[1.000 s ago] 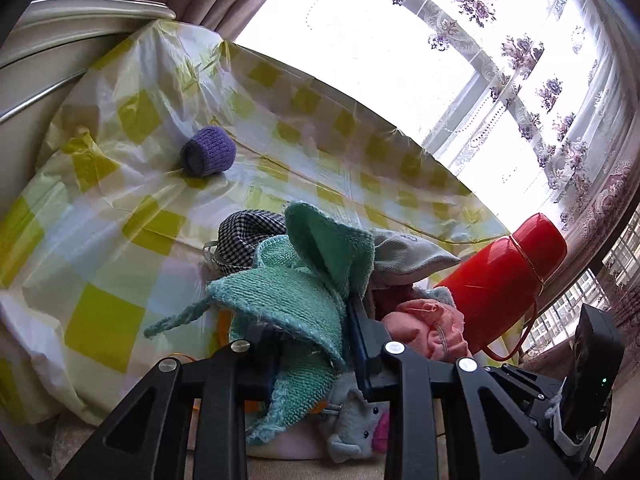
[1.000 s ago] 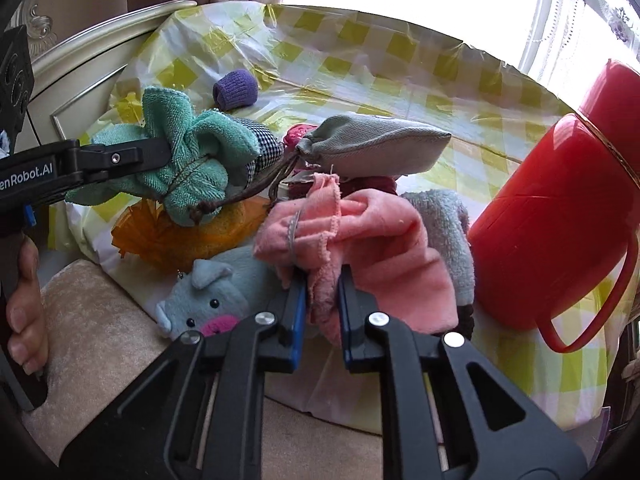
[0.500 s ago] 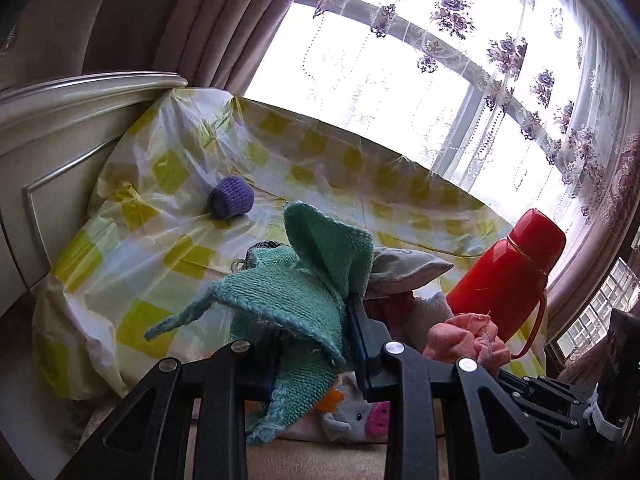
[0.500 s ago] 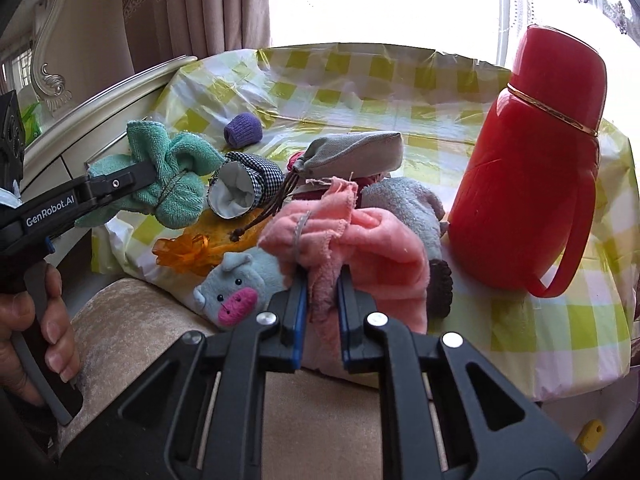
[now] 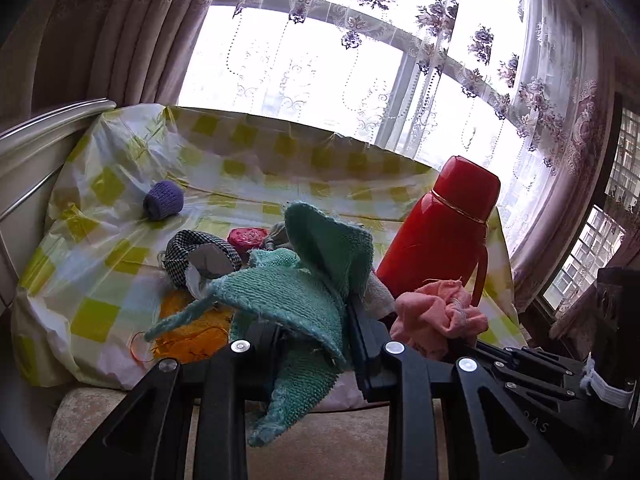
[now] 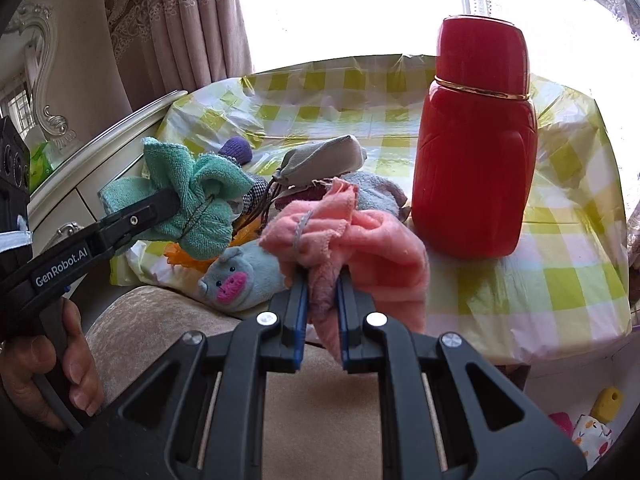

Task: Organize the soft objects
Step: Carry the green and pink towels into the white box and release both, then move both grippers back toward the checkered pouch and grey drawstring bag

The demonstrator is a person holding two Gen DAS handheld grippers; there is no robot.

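My hand (image 6: 44, 364) on the far left grips the handle of my left gripper (image 6: 176, 200), and its jaws are clamped on a bunched green towel (image 6: 192, 196), held up off the table. In that gripper's own view the green towel fills the middle, with a purple knitted cap (image 5: 163, 201) lying well off to its left on the yellow checked tablecloth (image 5: 100, 272). A black-and-white checked pouch (image 5: 192, 256) and an orange net (image 5: 188, 328) lie just beneath the towel. Near the table's front edge lies a small grey pig toy (image 6: 240, 276), and behind it a grey drawstring bag (image 6: 324, 158). My right gripper (image 6: 323, 312) is closed tight on a pink cloth (image 6: 360, 248), which hangs bunched over the jaws in front of the table. To the right a red flask (image 6: 476, 148) stands upright on the tablecloth.
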